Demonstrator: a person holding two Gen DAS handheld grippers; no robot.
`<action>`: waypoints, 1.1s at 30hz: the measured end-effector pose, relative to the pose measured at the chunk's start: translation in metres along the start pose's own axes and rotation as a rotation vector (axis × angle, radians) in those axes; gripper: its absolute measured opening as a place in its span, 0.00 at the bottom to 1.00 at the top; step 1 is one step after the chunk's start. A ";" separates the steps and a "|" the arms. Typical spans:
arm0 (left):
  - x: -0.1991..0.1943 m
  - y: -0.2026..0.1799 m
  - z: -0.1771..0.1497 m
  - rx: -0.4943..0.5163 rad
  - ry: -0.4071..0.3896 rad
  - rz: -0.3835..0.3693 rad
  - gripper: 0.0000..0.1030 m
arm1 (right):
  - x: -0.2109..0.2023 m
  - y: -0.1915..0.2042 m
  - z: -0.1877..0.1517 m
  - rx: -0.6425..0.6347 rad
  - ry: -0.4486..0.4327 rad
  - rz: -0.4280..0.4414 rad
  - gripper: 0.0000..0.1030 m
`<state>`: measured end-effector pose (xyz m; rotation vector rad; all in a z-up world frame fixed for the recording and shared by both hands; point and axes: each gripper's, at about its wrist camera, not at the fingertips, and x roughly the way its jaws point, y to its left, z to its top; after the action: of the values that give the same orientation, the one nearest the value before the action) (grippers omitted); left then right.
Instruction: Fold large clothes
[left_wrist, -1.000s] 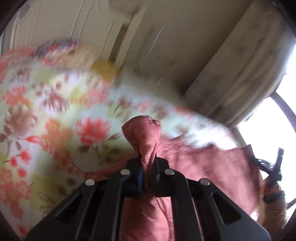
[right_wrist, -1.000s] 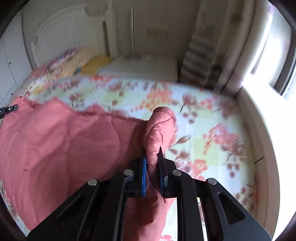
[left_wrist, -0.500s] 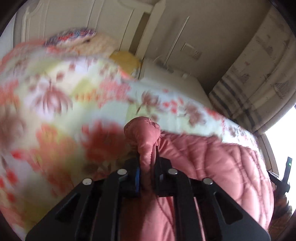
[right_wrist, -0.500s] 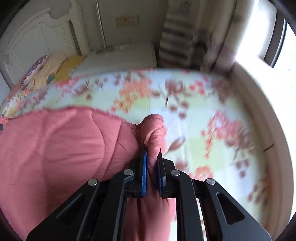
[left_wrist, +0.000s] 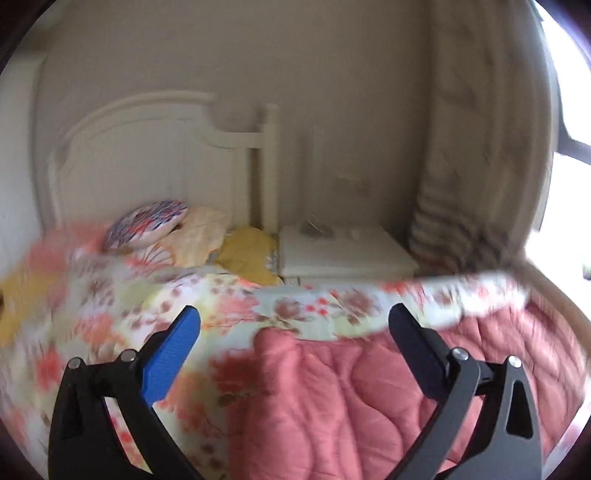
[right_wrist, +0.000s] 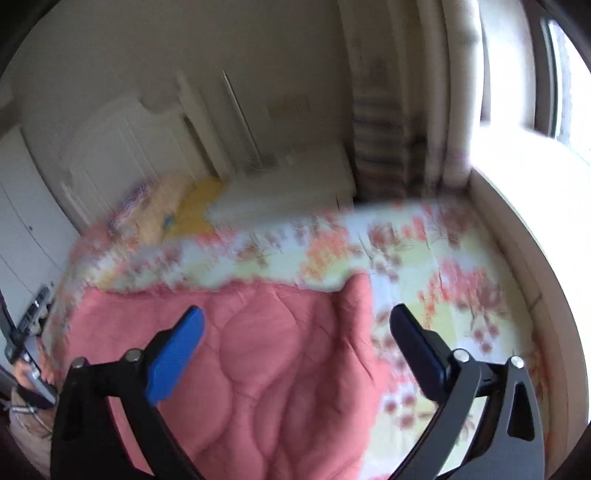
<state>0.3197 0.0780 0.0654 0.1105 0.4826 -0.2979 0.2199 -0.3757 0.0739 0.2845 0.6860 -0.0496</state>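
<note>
The bed (right_wrist: 461, 258), under a floral sheet, carries the pink quilted garment (right_wrist: 266, 369) spread flat along its near side. Both sets of tongs, left (left_wrist: 295, 325) and right (right_wrist: 297, 325), are opening and stand wide, with nothing pinched; the cloth lies below them. Judgement: a fold has just been laid. Good practice now is to withdraw straight, avoid snagging the corner (left_wrist: 273, 339), and check edges align before regripping.

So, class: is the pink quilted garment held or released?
Released: the pink quilted garment lies on the floral bedspread; both grippers are opening, nothing pinched.
</note>
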 end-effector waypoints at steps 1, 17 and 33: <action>0.007 -0.010 0.001 0.026 0.031 -0.013 0.98 | 0.000 0.021 0.002 -0.045 -0.021 0.006 0.96; 0.169 -0.044 -0.043 0.086 0.441 -0.212 0.98 | 0.162 0.108 -0.065 -0.324 0.318 -0.026 0.85; 0.175 -0.026 -0.046 -0.017 0.430 -0.263 0.98 | 0.174 0.097 -0.060 -0.285 0.332 0.132 0.94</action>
<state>0.4393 0.0168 -0.0593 0.0946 0.9299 -0.5315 0.3314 -0.2576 -0.0564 0.0617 0.9903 0.2247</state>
